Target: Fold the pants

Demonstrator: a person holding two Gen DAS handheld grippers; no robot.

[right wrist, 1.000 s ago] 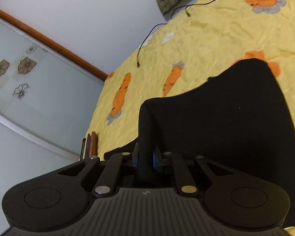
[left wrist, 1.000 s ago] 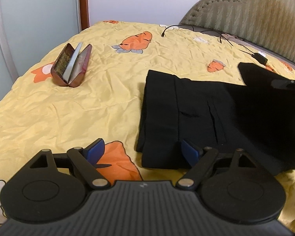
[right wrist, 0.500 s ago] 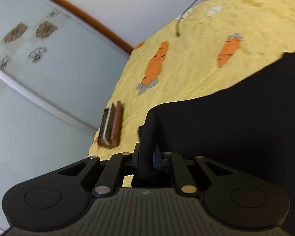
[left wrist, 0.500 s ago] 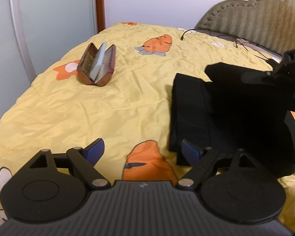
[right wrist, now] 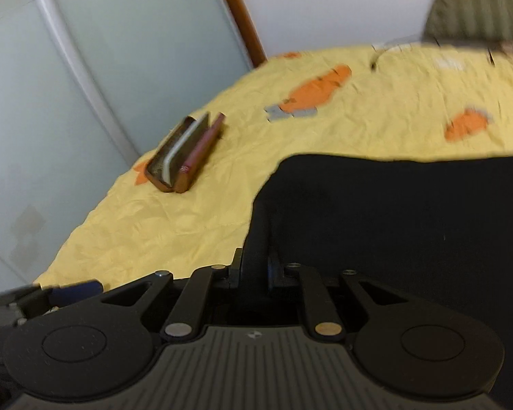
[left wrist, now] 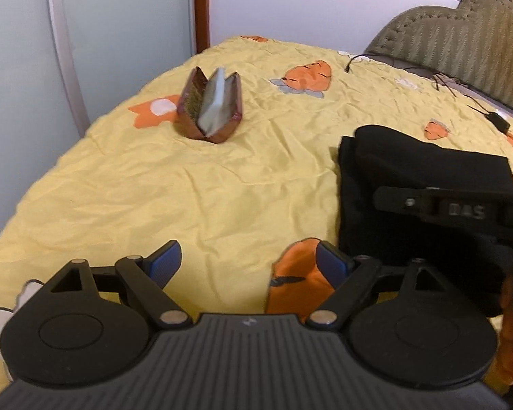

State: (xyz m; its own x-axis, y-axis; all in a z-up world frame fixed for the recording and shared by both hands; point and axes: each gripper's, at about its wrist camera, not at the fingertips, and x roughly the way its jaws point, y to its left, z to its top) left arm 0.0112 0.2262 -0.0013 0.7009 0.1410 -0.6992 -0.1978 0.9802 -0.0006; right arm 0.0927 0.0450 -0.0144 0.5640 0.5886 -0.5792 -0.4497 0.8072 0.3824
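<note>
Since a second ago, the right tool (right wrist: 253, 270) has carried a flap of the black pants (left wrist: 424, 184) over the rest of the pile. Its blue pads are pinched tight on that cloth. The pants lie on the yellow bed (left wrist: 222, 184). The left tool (left wrist: 248, 263) sits wide open beside the pants, holding nothing. A brown case (left wrist: 210, 111) stands open farther from the pants.
</note>
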